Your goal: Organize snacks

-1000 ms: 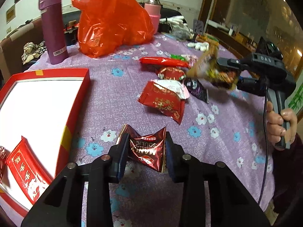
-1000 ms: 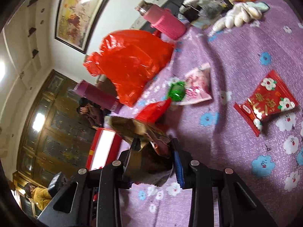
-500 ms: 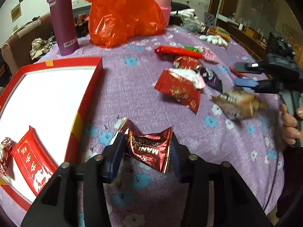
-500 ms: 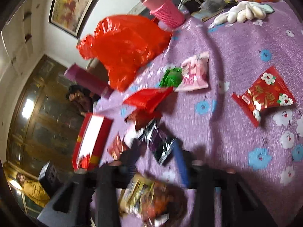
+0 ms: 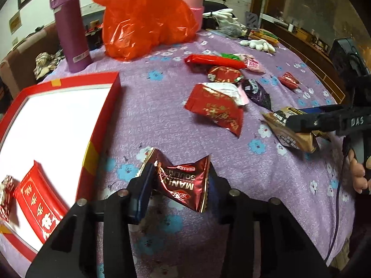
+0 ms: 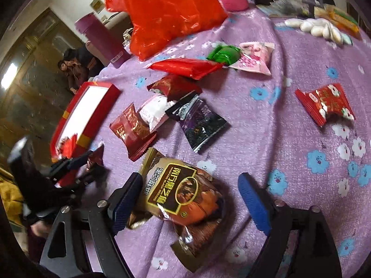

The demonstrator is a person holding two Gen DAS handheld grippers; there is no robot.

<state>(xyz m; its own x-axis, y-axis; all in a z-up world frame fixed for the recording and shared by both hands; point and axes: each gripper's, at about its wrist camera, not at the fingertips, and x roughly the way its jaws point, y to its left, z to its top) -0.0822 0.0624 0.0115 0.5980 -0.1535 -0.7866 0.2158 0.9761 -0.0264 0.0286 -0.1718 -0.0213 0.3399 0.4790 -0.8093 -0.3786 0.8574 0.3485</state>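
At the far left stands the shallow red cardboard box with a white bottom (image 5: 105, 106), and inside it already lie a flat red packet with gold letters (image 5: 38, 206) and one small red-white sweet (image 5: 5, 190) at the edge. Just right of the box wall, the left gripper (image 5: 179, 185) is clamped on a dark red shiny foil snack packet (image 5: 183, 183), which hangs above the table (image 5: 143, 115) with its purple flowered cloth. This packet looks very light and crinkly; the foil is slippery, so the hold on the filled middle seems better than a hold on the thin sealed ends.

More to the right, in the middle of the table, loose snacks lie in a group: a big red packet (image 5: 215, 111), a white one (image 5: 228, 91), a dark purple one (image 5: 257, 92) and a long red bar (image 5: 214, 61). They appear soft and light as well.

At the right side, the right gripper (image 6: 190, 199) has just been opening its jaws, and they stand wide apart. The brown and gold snack bag (image 6: 183, 199) lies between them, flat on the cloth; the left pad is very near its edge, the right pad is clearly off it. I judge this bag a little heavier and puffy, perhaps with brittle content, so a gentle grip across its middle would suit it.
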